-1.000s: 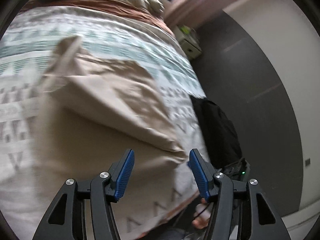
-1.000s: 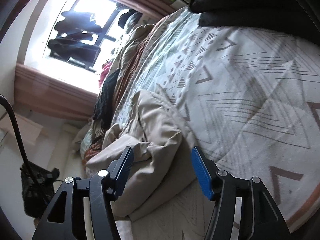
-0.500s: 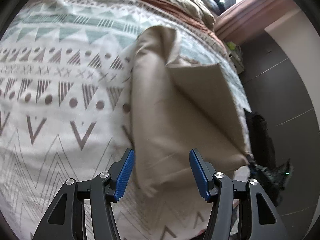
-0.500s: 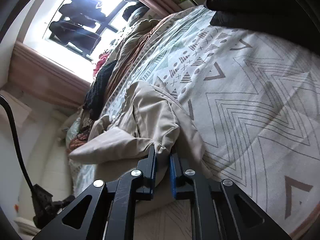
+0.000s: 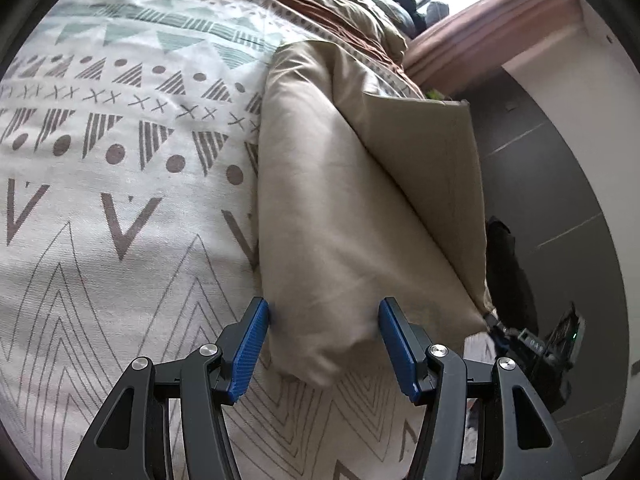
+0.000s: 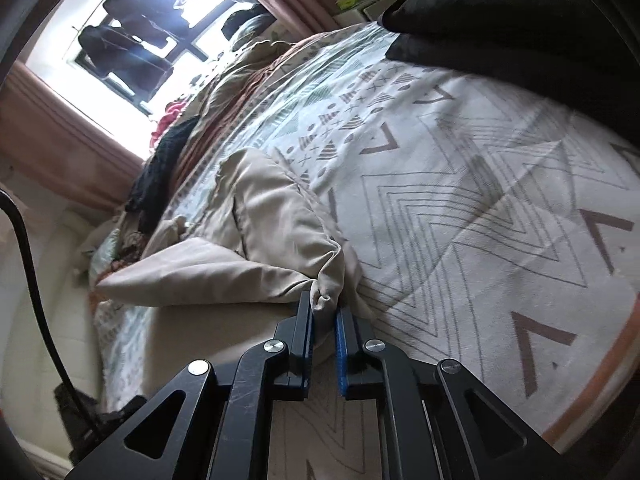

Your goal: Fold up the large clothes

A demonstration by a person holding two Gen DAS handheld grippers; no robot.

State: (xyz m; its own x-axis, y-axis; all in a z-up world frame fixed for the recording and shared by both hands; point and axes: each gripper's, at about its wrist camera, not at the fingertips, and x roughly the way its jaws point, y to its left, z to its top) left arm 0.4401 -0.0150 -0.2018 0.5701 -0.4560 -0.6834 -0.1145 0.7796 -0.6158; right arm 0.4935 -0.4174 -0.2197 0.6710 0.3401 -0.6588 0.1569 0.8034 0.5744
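Since the earlier pictures, the right tongs [image 6: 325, 310] have been brought together from a wide spread onto a bunched fold of the beige garment [image 6: 276, 236], and the left tongs [image 5: 323, 334] have been lowered close over the garment's near end, which was farther ahead of them before.

A wad of beige cloth is now pinched between the blue pads of the right tongs, with only a narrow gap left where the fabric is squeezed. Ahead and to the left of these tongs, the rest of the garment is seen lying in loose, rumpled folds on the bed [image 6: 480, 208], whose cover is printed with grey chevrons, triangles and dots. Farther ahead, a bright window [image 6: 120, 36] is seen with dark clothes hanging before it. A black cable [image 6: 28, 248] runs down the left edge of the view.

The left tongs are held spread, about halfway apart, and nothing is gripped by them. The rounded near end of the garment [image 5: 340, 220] is framed between their pads; the left pad lies just beside the cloth's edge, and whether it touches cannot be told. From there the garment stretches away ahead as a long band, with a flat flap folded across its right side. To the right of the tongs, beyond the bed's edge, a dark floor [image 5: 560, 184] is seen.
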